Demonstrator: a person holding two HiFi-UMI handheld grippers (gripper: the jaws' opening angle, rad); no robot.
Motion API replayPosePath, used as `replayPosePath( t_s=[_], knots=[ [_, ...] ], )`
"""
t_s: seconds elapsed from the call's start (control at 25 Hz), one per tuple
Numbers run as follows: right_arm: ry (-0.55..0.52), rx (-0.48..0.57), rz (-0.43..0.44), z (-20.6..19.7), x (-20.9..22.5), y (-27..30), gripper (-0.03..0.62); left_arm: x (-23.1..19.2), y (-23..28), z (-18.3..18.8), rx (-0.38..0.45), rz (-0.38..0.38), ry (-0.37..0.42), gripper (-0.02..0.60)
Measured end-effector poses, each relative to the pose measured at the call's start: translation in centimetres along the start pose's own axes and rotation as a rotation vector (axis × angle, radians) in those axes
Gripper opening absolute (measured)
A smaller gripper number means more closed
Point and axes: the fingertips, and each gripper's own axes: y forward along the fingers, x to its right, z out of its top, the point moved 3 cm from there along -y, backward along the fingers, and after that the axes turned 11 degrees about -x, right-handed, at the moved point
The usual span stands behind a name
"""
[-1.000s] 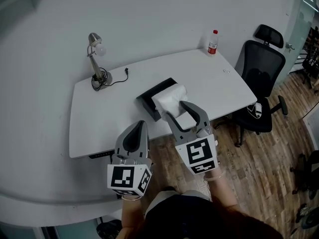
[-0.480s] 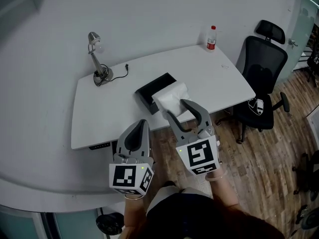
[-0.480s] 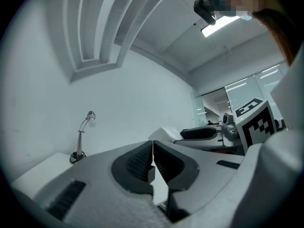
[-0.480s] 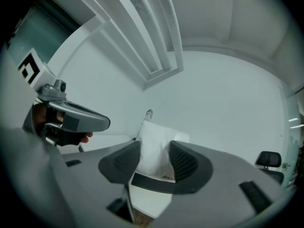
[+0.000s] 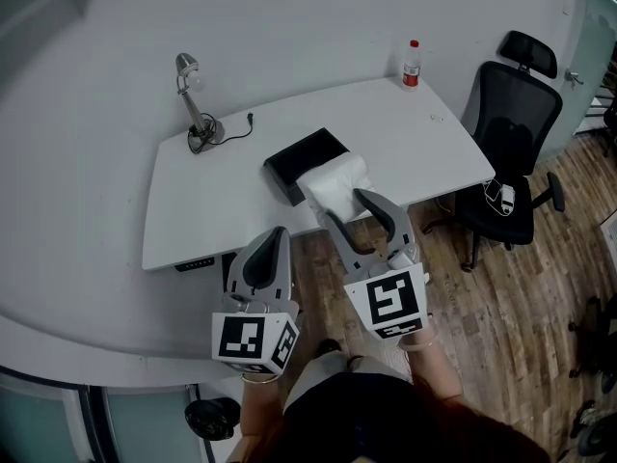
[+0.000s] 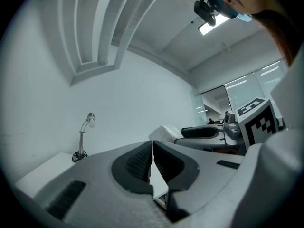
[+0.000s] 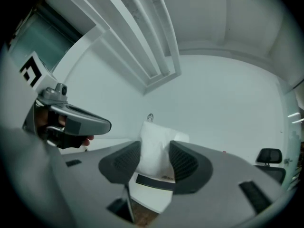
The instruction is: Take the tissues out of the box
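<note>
Tissues (image 5: 333,177): a white, soft-edged stack, bulging and slightly creased. It sits at the near end of the box (image 5: 304,152) and rises above its rim. The near side of the stack reaches toward the front edge of the bench (image 5: 212,210).
Box: black, low and rectangular, open on top. It lies at an angle near the middle of the bench, and its far part shows dark and unfilled.

Other items, left to right:
- Lamp (image 5: 193,104): a silver desk lamp on a round base at the far left corner of the bench, well apart from the box. Its black cord (image 5: 236,128) trails to a plug lying beside it.
- Left gripper (image 5: 273,234): held off the bench's front edge, above the floor (image 5: 492,326). Its fingers are pressed together with nothing between them.
- Right gripper (image 5: 344,208): just in front of the bench, on a line with the stack. Its fingers stand apart. The right gripper view shows the tissues in the gap between them, but farther off, with the pads not pressing on them.
- Bottle (image 5: 412,64): clear, with a red cap and label. It stands upright at the far right corner of the bench, well apart from the box.
- Chair (image 5: 511,133): a black office chair to the right of the bench, on the wood floor. A small item lies on its seat, too small to identify.
</note>
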Motion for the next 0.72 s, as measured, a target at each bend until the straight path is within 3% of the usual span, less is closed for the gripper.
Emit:
replayPosePath(
  t_s=[0.72],
  knots=[
    [0.000,0.034,0.039,-0.9,-0.1,-4.9,0.204,4.5,-2.7,-0.3,-0.017,0.031,0.021,0.026]
  ],
)
